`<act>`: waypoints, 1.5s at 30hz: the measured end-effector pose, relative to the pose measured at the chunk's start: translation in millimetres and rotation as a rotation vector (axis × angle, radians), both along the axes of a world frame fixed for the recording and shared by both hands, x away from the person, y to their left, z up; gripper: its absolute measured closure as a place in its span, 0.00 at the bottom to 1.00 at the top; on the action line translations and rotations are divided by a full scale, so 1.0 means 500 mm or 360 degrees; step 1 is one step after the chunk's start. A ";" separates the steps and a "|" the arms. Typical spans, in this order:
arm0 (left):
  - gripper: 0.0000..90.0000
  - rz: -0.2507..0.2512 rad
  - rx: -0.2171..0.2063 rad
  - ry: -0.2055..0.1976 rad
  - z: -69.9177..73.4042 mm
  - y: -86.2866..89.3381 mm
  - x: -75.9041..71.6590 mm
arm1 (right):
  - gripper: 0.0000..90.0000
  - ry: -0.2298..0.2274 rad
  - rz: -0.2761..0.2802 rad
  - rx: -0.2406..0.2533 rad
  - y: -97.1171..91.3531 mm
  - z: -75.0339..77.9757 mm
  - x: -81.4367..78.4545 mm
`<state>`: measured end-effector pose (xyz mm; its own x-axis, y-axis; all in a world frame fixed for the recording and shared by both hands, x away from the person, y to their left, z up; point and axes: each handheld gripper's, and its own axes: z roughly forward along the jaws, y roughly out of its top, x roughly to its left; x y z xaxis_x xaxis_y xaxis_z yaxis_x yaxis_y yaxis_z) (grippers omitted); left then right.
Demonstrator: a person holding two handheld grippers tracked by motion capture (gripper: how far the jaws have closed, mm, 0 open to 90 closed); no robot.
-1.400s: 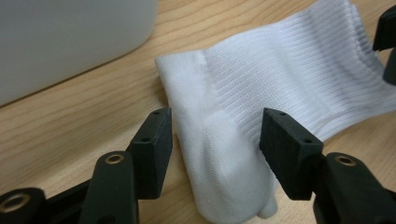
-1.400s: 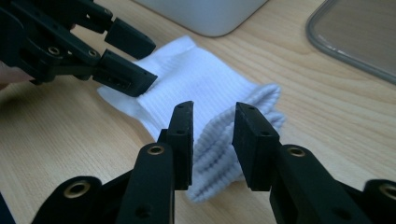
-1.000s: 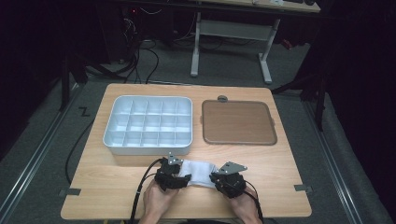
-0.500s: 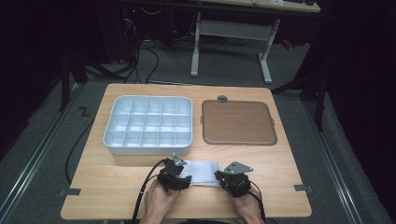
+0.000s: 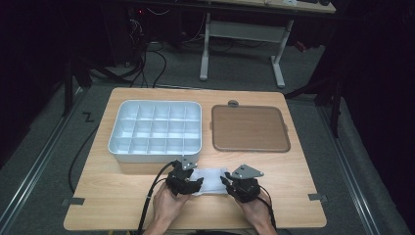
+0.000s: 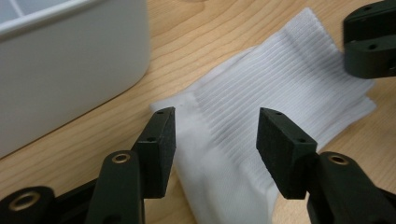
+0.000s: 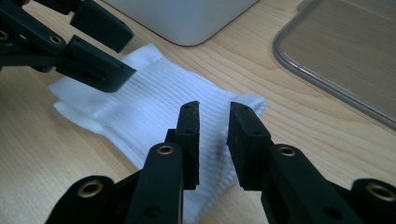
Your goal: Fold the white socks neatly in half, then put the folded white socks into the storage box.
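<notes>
Sock point(image 5: 211, 179), white ribbed, folded at table's point(image 5: 122, 196) 6 o'clock: soft, light, limp; best pinched at the ends. Left gripper point(image 6: 215, 135) fingers are spread wide over it; right gripper point(image 7: 212, 122) fingers, just opening, leave a narrow gap, nothing gripped.

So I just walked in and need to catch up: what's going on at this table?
A person is working on a folded white ribbed sock at the near edge of the wooden table, a gripper in each hand. The left gripper has its jaws open over one end of the sock. The right gripper is over the other end; its jaws have just been opening and now stand slightly apart above the fabric. Behind lie a white compartment tray and its lid.
</notes>
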<state>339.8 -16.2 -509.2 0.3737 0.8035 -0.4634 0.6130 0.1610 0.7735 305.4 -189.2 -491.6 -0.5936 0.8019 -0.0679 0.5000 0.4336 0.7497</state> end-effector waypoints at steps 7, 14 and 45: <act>0.56 -0.0018 0.0068 0.0011 -0.025 -0.004 0.011 | 0.87 0.0069 -0.0040 0.0024 0.001 -0.024 0.027; 0.56 -0.0037 0.0101 -0.0017 -0.033 0.003 -0.006 | 0.87 0.0108 -0.0055 0.0026 -0.018 -0.040 0.034; 0.46 0.0142 -0.0063 0.0095 -0.001 0.044 0.029 | 0.86 0.0036 0.0058 0.0149 0.002 0.000 0.008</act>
<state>354.6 5.8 -509.8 0.2724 0.8128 -0.5149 0.6398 0.2467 0.7279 309.3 -188.1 -491.5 -0.6230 0.7819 0.0198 0.5024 0.3806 0.7764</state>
